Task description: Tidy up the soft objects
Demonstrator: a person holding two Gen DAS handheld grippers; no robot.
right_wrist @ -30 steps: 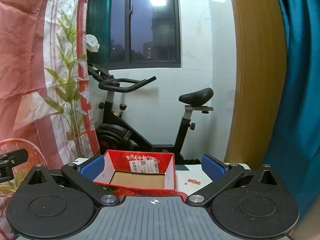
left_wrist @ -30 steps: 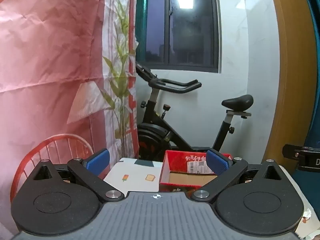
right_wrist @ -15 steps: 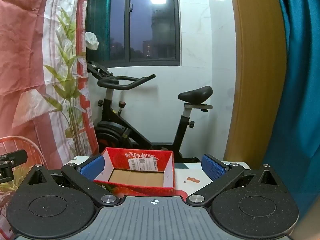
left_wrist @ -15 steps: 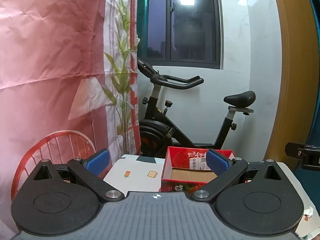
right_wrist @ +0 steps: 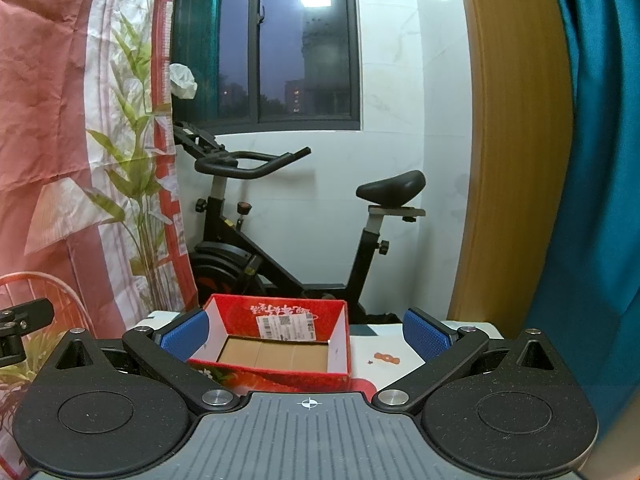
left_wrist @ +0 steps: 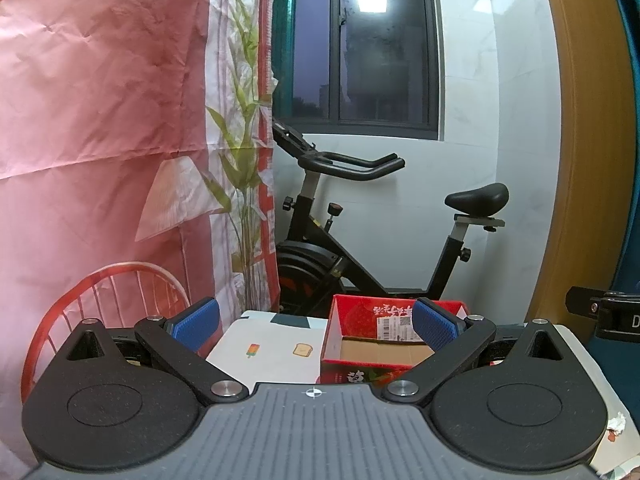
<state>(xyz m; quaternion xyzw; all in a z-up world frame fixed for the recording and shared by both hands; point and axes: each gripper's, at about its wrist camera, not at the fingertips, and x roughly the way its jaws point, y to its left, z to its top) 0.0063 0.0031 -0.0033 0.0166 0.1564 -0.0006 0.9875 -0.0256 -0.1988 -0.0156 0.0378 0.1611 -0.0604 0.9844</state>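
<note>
Tabletop cloth, white with small printed pictures [left_wrist: 276, 344], covers the surface ahead of both grippers; a popsicle and a slice of toast are printed on it in the left wrist view, and an orange motif shows in the right wrist view. On this cloth stands an open red cardboard box with a brown bottom and a white shipping label on its far inner wall [right_wrist: 276, 344], also seen from the left wrist [left_wrist: 372, 344]. Nothing lies inside it, and no soft object shows in either view.

Behind the table stands a black exercise bike with curved handlebars and a black saddle [right_wrist: 280, 240], against a white tiled wall under a dark-framed window [right_wrist: 264, 40] that reflects a ceiling light. A crumpled pink sheet printed with green bamboo leaves and a red chair [left_wrist: 100, 120] hangs on the left. On the right rise a curved wooden panel [right_wrist: 516, 140] and a teal curtain [right_wrist: 600, 160].

The left gripper [left_wrist: 315, 322] has its blue-padded fingers spread wide with nothing between them, its right pad in front of the box's right wall. The right gripper [right_wrist: 306, 334] is likewise spread wide and empty, the box lying beyond the gap between its pads.
</note>
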